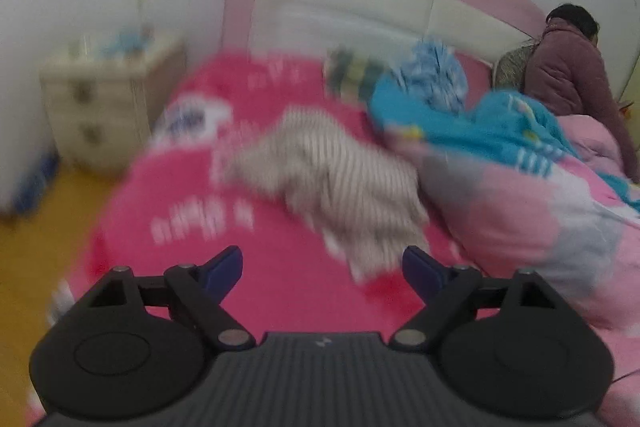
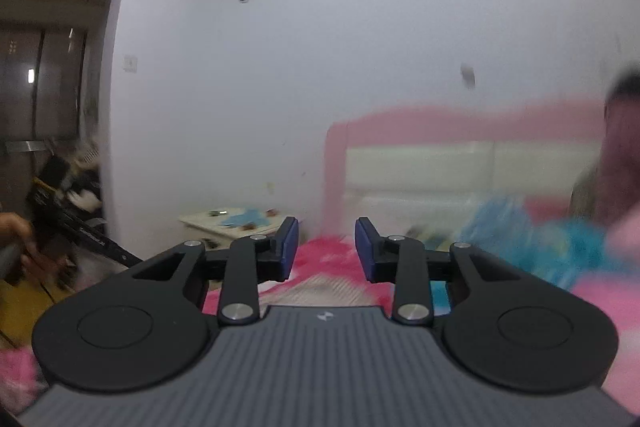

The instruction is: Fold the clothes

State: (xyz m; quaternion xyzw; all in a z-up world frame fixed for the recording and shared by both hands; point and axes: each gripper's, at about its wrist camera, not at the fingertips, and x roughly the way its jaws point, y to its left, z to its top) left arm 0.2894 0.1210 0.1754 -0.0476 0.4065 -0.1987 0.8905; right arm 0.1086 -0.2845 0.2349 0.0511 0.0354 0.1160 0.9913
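Two grippers are yours. Your left gripper [image 1: 322,269] hangs over the bright pink bed cover [image 1: 276,291] with its blue fingers [image 1: 224,269] spread wide — nothing sits between them. The crumpled grey-and-white striped cloth [image 1: 332,171] lies on the cover just ahead. Your right gripper [image 2: 327,247] points level toward the pink headboard [image 2: 440,119], its fingers partly apart and empty.

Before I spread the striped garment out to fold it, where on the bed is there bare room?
Free: the pink sheet between the left gripper and the striped garment, and left of it toward the nightstand. Crowded: the right side, with the pink quilt, blue bedding and a seated person.
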